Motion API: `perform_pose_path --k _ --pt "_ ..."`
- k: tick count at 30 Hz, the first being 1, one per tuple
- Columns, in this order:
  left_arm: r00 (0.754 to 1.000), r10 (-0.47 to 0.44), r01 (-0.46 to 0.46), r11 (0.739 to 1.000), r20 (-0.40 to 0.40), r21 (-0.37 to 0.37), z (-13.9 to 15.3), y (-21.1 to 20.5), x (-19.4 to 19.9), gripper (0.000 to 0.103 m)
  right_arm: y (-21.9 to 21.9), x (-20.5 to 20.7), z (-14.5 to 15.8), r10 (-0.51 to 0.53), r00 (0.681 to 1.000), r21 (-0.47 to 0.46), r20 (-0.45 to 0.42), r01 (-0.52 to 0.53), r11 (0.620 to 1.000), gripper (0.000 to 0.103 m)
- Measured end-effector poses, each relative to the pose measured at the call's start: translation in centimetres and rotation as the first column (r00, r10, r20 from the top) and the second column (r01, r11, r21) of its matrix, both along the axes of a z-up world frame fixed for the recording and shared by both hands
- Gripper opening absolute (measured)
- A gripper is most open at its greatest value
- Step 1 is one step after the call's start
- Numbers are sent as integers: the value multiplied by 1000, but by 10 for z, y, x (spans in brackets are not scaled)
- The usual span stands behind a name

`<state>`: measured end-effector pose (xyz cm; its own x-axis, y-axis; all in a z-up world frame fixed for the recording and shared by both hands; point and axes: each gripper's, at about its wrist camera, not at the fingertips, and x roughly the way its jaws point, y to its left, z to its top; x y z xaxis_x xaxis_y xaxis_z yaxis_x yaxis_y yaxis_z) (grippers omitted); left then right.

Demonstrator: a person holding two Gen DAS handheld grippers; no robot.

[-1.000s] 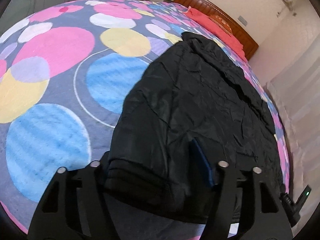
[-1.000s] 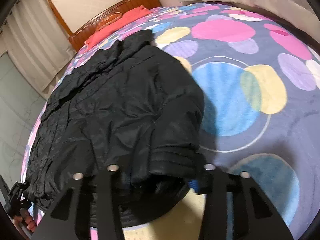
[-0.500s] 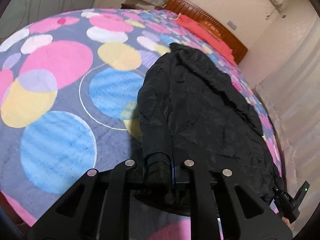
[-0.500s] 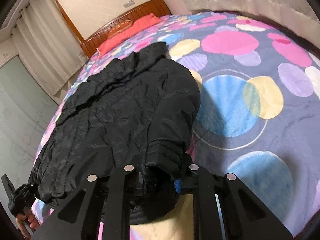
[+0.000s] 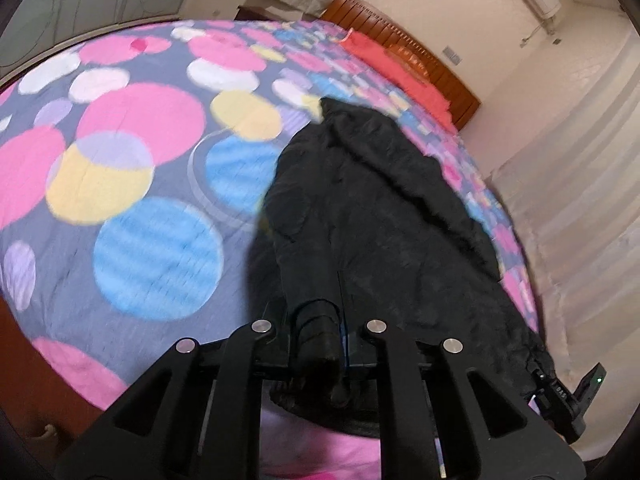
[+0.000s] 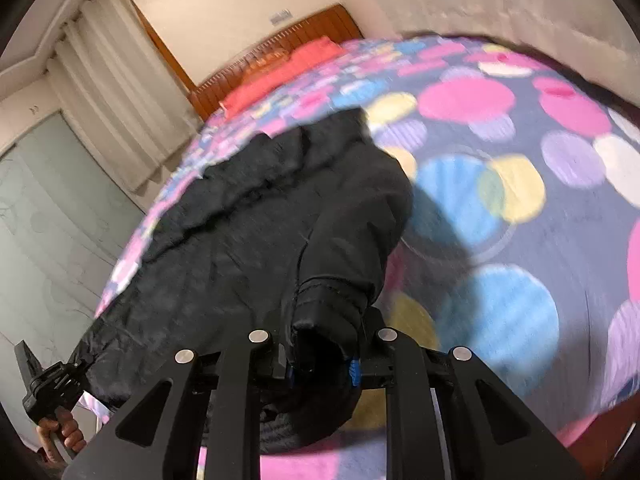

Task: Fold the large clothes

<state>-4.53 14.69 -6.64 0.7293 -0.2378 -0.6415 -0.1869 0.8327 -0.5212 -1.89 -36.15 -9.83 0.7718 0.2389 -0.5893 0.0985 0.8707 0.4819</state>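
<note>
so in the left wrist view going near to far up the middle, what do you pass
left gripper jaws shut on the black cuff → black jacket spread up the bed → spotted bedspread → red pillows → wooden headboard

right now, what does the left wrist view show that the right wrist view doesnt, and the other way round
Only the left wrist view: a green light on the right gripper, at the lower right.
Only the right wrist view: the person's hand holding the left gripper, at the lower left.
Both: the black jacket on the spotted bedspread, the wooden headboard, and each camera's own gripper shut on bunched jacket fabric.
</note>
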Motion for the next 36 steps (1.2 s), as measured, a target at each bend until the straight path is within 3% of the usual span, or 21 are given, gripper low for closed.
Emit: perform_pose_path --k 7,11,17,24,28,36 --pt "996 -27 28 1000 90 -1 50 0 48 13 16 38 56 66 986 -35 150 -62 997 19" --pt "989 -41 38 999 142 25 73 -2 89 13 22 85 82 78 974 -49 214 -69 996 19" --pt "988 -39 31 998 150 56 89 -4 178 13 18 176 96 58 976 1 210 -60 998 19" --pt "997 -22 16 996 72 84 78 -7 296 13 17 287 84 25 994 18 108 -27 999 19" --pt "1000 8 -9 992 13 129 56 -8 361 13 13 338 64 0 1000 12 28 0 1000 19" --pt "997 15 9 958 -81 287 3 -19 433 13 6 410 -1 -21 990 1 -138 21 1000 22"
